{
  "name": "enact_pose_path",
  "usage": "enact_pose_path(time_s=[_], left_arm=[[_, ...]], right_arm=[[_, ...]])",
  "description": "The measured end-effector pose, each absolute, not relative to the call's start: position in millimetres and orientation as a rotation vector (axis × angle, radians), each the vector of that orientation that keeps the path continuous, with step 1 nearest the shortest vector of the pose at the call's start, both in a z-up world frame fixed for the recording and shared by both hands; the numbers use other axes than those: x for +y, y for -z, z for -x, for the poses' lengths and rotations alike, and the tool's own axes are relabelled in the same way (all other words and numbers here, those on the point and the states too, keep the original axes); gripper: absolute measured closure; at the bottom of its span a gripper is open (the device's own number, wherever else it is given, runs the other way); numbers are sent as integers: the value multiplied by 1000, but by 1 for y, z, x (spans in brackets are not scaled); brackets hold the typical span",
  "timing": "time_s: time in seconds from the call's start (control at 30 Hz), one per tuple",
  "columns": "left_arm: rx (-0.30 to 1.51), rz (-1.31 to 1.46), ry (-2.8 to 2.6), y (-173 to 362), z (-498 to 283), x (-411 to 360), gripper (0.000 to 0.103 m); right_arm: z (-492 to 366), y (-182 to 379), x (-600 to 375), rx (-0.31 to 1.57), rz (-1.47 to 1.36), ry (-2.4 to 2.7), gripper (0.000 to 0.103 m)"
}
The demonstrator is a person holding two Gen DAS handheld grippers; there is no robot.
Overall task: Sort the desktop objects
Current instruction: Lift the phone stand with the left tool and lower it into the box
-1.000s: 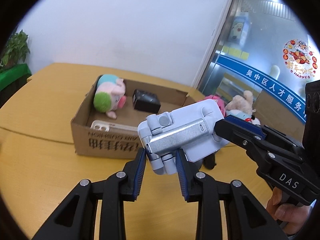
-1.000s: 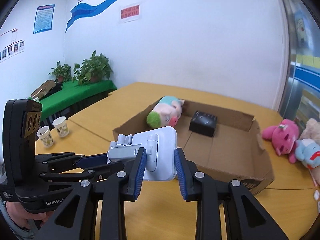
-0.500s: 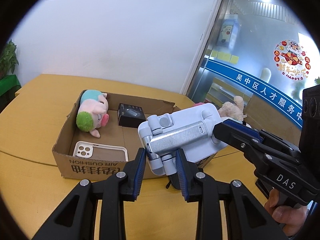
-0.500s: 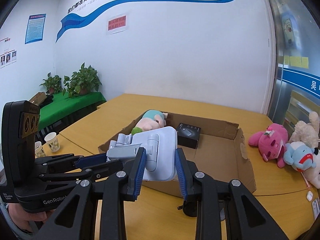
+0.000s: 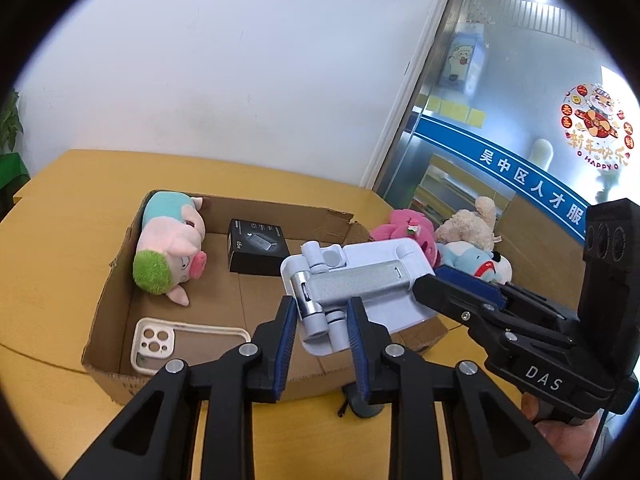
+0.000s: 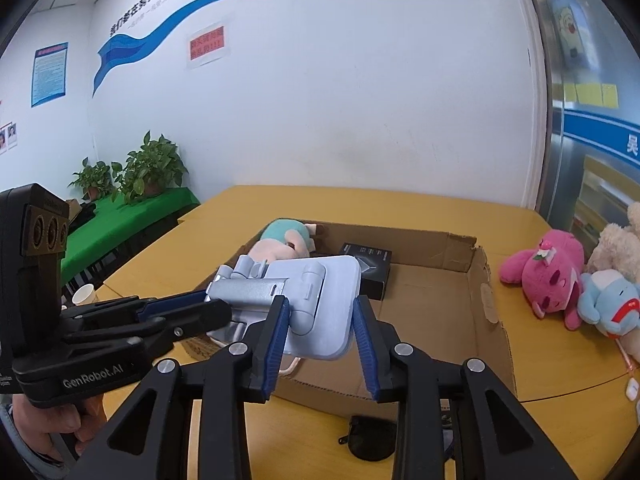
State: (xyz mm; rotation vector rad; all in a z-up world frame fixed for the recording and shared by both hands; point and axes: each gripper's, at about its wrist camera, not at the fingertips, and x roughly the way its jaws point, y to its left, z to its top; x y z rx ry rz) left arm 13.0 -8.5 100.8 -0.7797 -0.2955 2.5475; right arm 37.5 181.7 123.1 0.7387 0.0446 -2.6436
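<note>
A pale blue folding phone stand (image 5: 352, 280) hangs over the right part of an open cardboard box (image 5: 104, 320), held from both ends. My left gripper (image 5: 320, 336) pinches its hinged foot, jaws closing. My right gripper (image 6: 320, 332) has the flat plate of the phone stand (image 6: 320, 296) between its pads, jaws opening, pads still against the plate's edges. In the box lie a pink pig plush with green hair (image 5: 168, 252), a black carton (image 5: 256, 252) and a white phone case (image 5: 180, 344).
Plush toys, pink (image 6: 552, 272), blue (image 6: 608, 300) and beige, lie on the yellow table right of the box (image 6: 492, 320). A small black pouch (image 6: 372, 440) sits on the table in front of the box. A paper cup (image 6: 84, 294) stands far left.
Both grippers have carried the stand from in front of the box to above its inside. The box and its contents now sit lower and closer in both views.
</note>
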Motion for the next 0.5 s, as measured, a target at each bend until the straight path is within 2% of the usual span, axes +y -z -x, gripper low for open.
enact_pose_path(time_s=[0.17,0.5], left_arm=[[-255,828,-2541,-94,28,-2,80],[-298,962,-2485,-72,105,-2,80]], right_arm=[[9,-108,192,-39,-819,2601,71],[102,-84,200,-112,-1001,2537,71]])
